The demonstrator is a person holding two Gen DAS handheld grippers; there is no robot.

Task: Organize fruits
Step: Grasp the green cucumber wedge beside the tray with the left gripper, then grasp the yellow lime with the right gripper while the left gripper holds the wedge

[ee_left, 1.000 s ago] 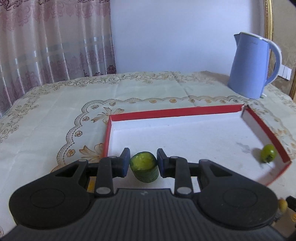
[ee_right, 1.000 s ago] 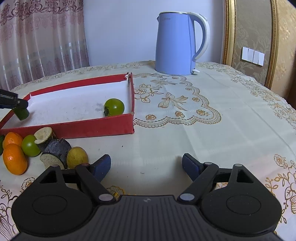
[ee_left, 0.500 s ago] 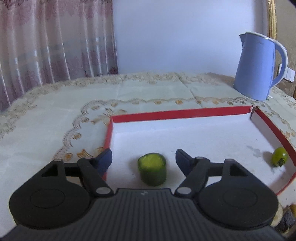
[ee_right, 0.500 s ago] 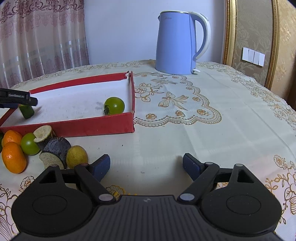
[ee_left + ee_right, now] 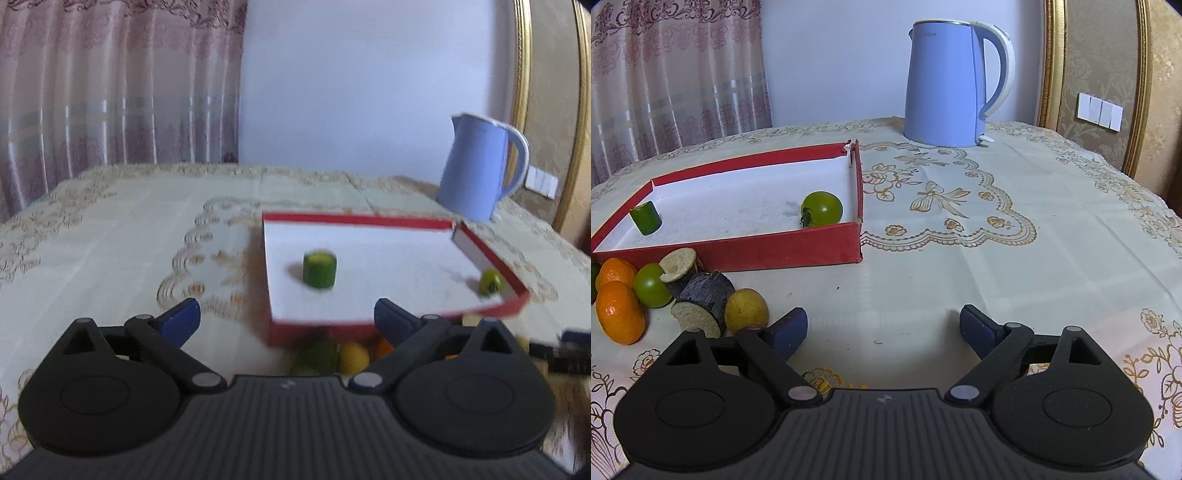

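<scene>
A red tray (image 5: 354, 220) (image 5: 783, 251) with a white floor holds a green cucumber piece (image 5: 319, 269) (image 5: 646, 218) standing upright near its left side and a green tomato (image 5: 489, 282) (image 5: 822, 208) near its right wall. My left gripper (image 5: 287, 320) is open and empty, pulled back above the tray's front edge. My right gripper (image 5: 883, 328) is open and empty over bare tablecloth. In front of the tray lie two oranges (image 5: 620, 312), a green tomato (image 5: 650, 285), two dark cut pieces (image 5: 701, 304) and a yellow fruit (image 5: 746, 311).
A blue electric kettle (image 5: 947, 83) (image 5: 478, 168) stands on the table behind the tray's right corner. The embroidered tablecloth (image 5: 997, 258) stretches to the right of the tray. A curtain (image 5: 110, 81) hangs behind the table at the left.
My left gripper opened, let go of the cucumber piece in the tray, then drew back and up. The right gripper has stayed still.
</scene>
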